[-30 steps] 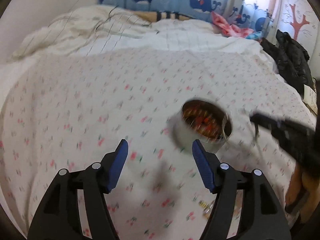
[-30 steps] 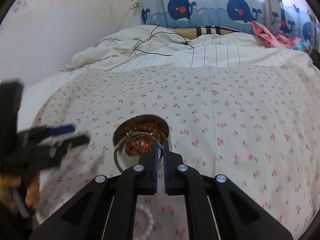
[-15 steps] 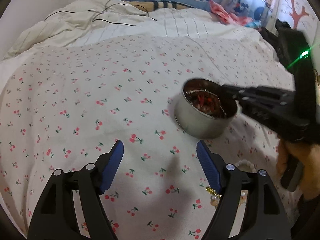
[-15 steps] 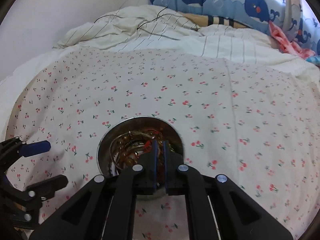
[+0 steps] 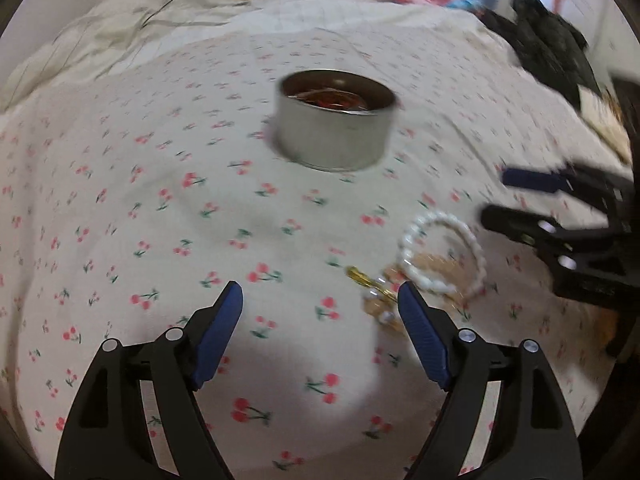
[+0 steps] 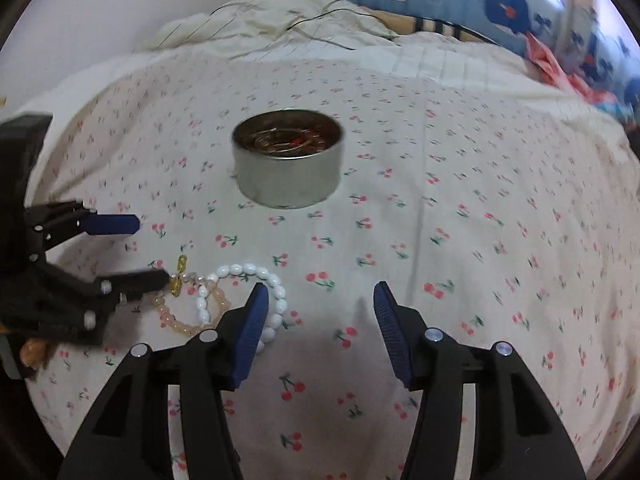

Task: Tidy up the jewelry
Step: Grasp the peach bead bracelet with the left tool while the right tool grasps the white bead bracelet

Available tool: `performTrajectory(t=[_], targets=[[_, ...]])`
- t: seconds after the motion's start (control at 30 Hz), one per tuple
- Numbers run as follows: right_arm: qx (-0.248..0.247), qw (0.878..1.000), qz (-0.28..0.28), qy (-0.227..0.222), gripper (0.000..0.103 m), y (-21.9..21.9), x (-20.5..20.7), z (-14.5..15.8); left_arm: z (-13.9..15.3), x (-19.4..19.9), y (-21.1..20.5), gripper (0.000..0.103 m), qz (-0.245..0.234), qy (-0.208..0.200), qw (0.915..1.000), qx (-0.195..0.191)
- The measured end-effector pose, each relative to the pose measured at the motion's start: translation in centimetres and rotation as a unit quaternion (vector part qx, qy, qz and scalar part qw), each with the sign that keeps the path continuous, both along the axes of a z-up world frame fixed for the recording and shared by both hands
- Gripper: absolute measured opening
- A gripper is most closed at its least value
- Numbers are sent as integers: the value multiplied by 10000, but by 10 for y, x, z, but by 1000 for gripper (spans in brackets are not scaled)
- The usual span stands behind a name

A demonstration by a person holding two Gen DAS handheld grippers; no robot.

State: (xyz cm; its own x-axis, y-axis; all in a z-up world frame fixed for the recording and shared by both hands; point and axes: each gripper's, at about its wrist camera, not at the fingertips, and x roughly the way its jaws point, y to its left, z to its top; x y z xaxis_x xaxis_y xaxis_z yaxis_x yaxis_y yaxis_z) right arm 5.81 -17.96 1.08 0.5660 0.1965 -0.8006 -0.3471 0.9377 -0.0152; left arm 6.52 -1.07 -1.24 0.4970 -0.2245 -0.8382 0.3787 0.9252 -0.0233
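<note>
Left wrist view first: left gripper [image 5: 320, 312] wide open, jaws just widened, nothing between them, above the cherry-print bedsheet [image 5: 160, 208]. One round metal tin [image 5: 334, 128] sits ahead with jewelry inside. One white bead bracelet [image 5: 440, 256] overlaps one peach bead bracelet [image 5: 444, 270], gold-beaded piece [image 5: 370, 284] beside them.

Right wrist view now: right gripper [image 6: 318, 308] has just been opening, about halfway, empty. Tin [image 6: 288, 172] ahead; white bracelet [image 6: 256, 280] just left of its left finger.
</note>
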Motion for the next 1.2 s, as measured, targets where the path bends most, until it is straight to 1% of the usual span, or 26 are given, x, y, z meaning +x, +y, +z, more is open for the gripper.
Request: performTrajectory(t=[0.07,0.13,0.2,0.27,0.33,0.4,0.43,0.47,0.5,0.53,0.6,0.67,0.73,0.83,0.9,1.13,1.2], targets=[[-269,9996,65,92,54,9,5,-11,-1,-6,-6,76,-165,-75,9998,119],[-428,9989,107,139,55,13,5,-18,-1,-8,-9,76,-258,-78,9995,145],[-652,9978,97,46,61,18,7,-21,-3,-6,-8,76,-201,-47,9997,148],[-834,9965,-43,-81,67,19,13,-22,-6,1,-5,76,16,-74,9997,251],[-1006,9943,-294,-210,69,15,19,-22,-9,8,-1,77,312,-208,9980,508],[-1107,9905,-746,-327,69,4,28,-20,-8,20,9,78,841,-458,9906,975],[-1060,9896,-917,-337,69,-4,31,-18,-7,25,16,78,1038,-505,9876,1063],[-852,9903,-1060,-283,69,-14,33,-15,-4,32,29,78,1305,-453,9856,980],[-728,9910,-1095,-253,69,-19,34,-12,-3,35,39,78,1434,-348,9861,768],[-600,9918,-1101,-233,69,-23,33,-9,-1,37,50,78,1533,-197,9871,423],[-258,9945,-1000,-159,69,-29,29,-1,3,37,59,78,1545,-41,9880,-40],[29,9964,-849,-73,69,-30,25,4,5,36,59,78,1427,42,9894,-264],[245,9973,-696,-5,69,-27,23,5,1,38,53,78,1286,84,9915,-154],[220,9982,-549,39,69,-17,22,3,-4,42,45,78,1213,85,9926,42],[207,9985,-503,32,69,-12,20,3,-3,40,41,78,1203,-22,9926,149],[197,9984,-515,105,70,-8,25,-4,1,36,40,78,1217,-124,9923,185],[173,9985,-508,117,71,-7,26,-7,3,35,37,78,1188,-193,9924,250]])
